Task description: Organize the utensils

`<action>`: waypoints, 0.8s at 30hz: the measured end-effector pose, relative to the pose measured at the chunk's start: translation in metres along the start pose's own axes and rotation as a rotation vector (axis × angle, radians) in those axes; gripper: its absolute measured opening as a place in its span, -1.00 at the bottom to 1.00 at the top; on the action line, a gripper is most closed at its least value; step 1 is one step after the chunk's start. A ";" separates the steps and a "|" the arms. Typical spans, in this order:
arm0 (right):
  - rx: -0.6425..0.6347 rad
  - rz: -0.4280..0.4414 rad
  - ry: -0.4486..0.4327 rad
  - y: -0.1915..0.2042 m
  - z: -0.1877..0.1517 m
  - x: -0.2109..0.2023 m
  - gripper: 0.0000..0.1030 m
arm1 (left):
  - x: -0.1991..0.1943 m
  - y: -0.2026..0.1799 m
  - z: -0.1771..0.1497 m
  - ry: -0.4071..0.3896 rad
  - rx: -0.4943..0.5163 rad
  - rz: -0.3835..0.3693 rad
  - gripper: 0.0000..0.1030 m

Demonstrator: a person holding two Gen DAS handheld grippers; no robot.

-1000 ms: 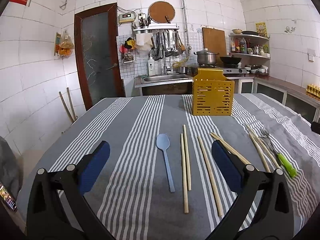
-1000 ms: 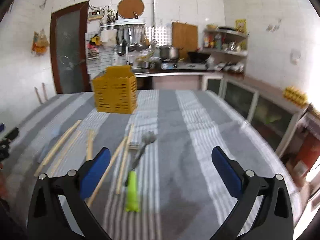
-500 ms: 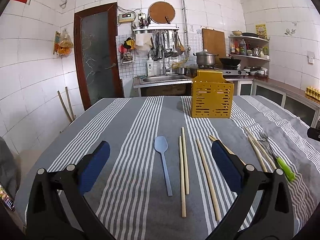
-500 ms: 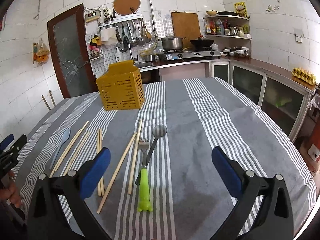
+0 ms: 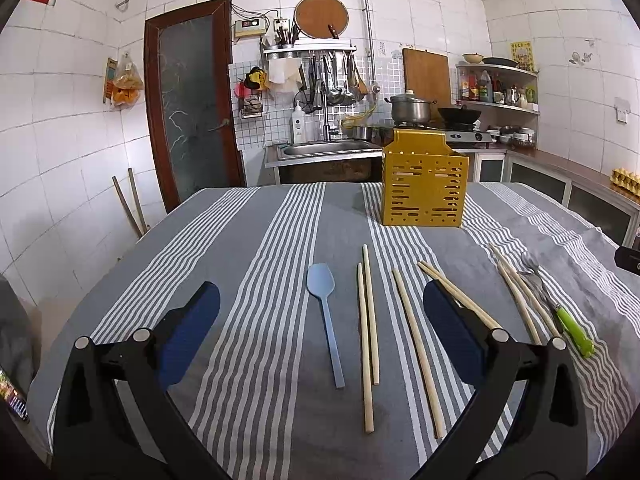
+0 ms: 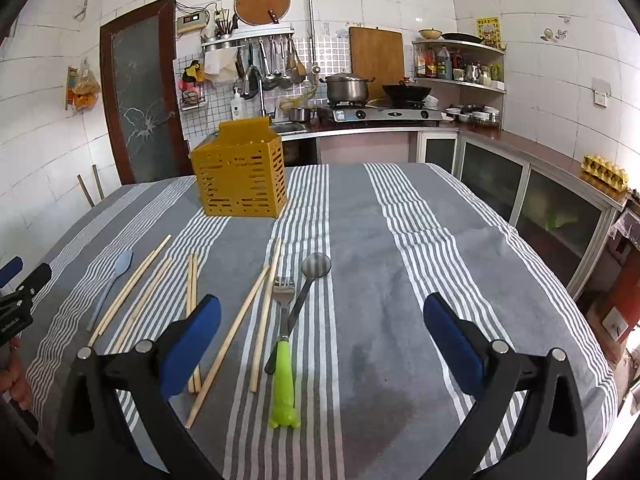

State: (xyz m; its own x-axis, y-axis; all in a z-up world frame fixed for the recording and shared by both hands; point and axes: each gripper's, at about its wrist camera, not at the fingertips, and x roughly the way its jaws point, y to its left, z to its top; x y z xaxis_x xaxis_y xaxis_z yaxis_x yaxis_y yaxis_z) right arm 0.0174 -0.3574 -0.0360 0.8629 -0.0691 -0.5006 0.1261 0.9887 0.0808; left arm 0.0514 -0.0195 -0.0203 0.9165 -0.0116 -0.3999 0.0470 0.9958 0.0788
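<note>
A yellow slotted utensil holder (image 5: 424,184) (image 6: 240,172) stands upright at the far side of the striped tablecloth. In front of it lie a pale blue spoon (image 5: 326,320) (image 6: 114,280), several wooden chopsticks (image 5: 368,328) (image 6: 232,332), a green-handled fork (image 6: 283,360) (image 5: 560,312) and a metal ladle-spoon (image 6: 308,284). My left gripper (image 5: 320,332) hovers open above the blue spoon and chopsticks. My right gripper (image 6: 320,336) is open over the fork and metal spoon, holding nothing.
The table (image 6: 400,280) has bare cloth to the right of the fork. The left gripper's fingers (image 6: 16,280) and a hand show at the right wrist view's left edge. Behind the table are a sink (image 5: 324,148), stove with pots, shelves and a door (image 5: 188,100).
The right gripper swung its view left and steadied, now facing the fork and spoon. The left gripper drew back and rose slightly. Both stayed open.
</note>
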 end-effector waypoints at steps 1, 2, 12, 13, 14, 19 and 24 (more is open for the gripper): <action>-0.005 0.001 0.000 0.000 0.000 0.000 0.92 | 0.000 0.000 0.000 0.000 0.001 0.001 0.90; -0.008 0.001 0.001 0.000 0.000 0.001 0.92 | 0.001 -0.001 0.001 0.002 0.002 0.001 0.90; -0.005 -0.020 -0.003 -0.001 0.004 0.005 0.92 | 0.006 0.001 0.003 0.009 -0.002 0.003 0.90; -0.005 -0.020 -0.002 -0.001 0.004 0.006 0.92 | 0.007 0.001 0.004 0.011 -0.003 0.001 0.90; -0.003 -0.018 -0.003 -0.001 0.004 0.006 0.92 | 0.008 0.001 0.004 0.013 -0.003 0.000 0.90; -0.001 -0.012 -0.001 0.001 0.007 0.010 0.92 | 0.012 -0.002 0.009 0.030 -0.010 -0.024 0.90; -0.014 -0.008 -0.008 0.007 0.014 0.012 0.92 | 0.020 -0.009 0.018 0.053 -0.005 -0.066 0.90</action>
State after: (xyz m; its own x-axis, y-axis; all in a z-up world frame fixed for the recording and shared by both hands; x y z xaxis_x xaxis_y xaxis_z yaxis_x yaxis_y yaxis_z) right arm 0.0349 -0.3535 -0.0295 0.8656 -0.0785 -0.4945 0.1266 0.9899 0.0644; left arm 0.0769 -0.0300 -0.0126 0.8891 -0.0728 -0.4519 0.1047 0.9934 0.0459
